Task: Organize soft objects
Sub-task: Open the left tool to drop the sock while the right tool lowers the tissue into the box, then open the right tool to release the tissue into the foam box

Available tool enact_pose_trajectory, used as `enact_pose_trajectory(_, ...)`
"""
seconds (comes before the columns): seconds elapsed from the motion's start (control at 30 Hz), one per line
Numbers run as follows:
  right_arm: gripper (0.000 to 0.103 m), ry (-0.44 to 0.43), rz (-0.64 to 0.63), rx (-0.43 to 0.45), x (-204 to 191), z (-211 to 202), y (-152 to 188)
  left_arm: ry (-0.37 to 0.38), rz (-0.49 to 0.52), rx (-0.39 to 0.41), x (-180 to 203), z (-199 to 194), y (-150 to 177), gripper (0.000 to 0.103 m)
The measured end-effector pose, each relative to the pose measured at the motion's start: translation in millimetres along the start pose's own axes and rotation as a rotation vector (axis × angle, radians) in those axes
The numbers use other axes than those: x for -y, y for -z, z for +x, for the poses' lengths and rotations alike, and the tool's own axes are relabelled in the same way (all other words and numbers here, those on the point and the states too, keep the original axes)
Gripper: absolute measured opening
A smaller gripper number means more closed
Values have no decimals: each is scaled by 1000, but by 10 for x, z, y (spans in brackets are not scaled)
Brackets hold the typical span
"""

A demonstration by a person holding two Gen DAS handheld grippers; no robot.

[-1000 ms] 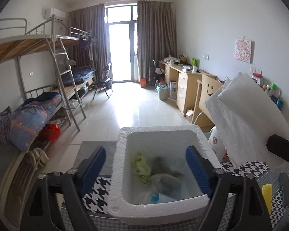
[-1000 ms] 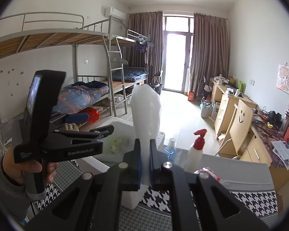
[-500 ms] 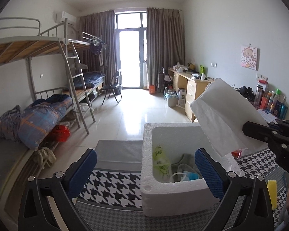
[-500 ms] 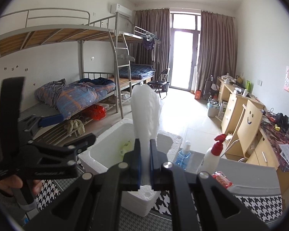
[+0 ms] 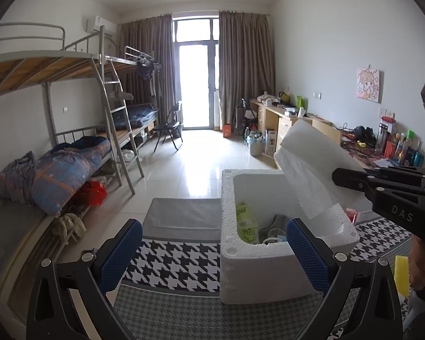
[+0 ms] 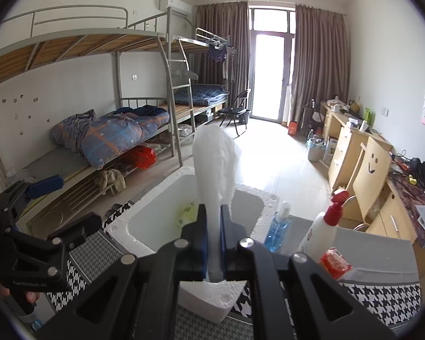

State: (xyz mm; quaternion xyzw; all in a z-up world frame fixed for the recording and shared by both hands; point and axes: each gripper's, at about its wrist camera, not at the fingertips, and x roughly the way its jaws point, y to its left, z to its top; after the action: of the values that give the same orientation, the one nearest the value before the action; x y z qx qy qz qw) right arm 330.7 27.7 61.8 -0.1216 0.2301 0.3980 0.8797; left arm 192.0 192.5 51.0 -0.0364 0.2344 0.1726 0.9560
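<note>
Right tongs clamp the light, stiff, crumbly foam lid at its near edge; left tongs gape empty.

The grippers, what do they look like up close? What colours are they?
The left gripper and the right gripper are both black plastic frames with round silver rivets. Their fingers carry flat blue textured pads. The right gripper's side shows the raised letters "DAS"; the left one has small white lettering, too blurred to read. No cables show. A grey sleeve edge peeks in by the left hand.
</note>
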Motion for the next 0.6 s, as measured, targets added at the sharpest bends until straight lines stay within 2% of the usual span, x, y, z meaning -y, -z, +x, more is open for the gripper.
enact_pose_trajectory(0.43, 12, -31, -14, -61, -62, 246, 51, -20, -4, 14, -127, -119, 121, 102)
enact_pose_trajectory(0.47, 19, -30, -15, -69, -67, 268, 55, -17, -8, 13, -137, -122, 125, 102)
enact_pose_trajectory(0.5, 33, -27, -12, -72, -67, 280, 60, -16, -9, 14, -147, -128, 130, 102)
enact_pose_trajectory(0.53, 40, -33, -10, -71, -71, 286, 72, -17, -10, 16, -156, -137, 133, 102)
enact_pose_trajectory(0.57, 53, -37, -10, -70, -83, 284, 87, -14, -13, 18, -168, -144, 138, 102)
enact_pose_trajectory(0.6, 58, -36, -11, -67, -87, 277, 96, -11, -17, 18, -183, -149, 143, 102)
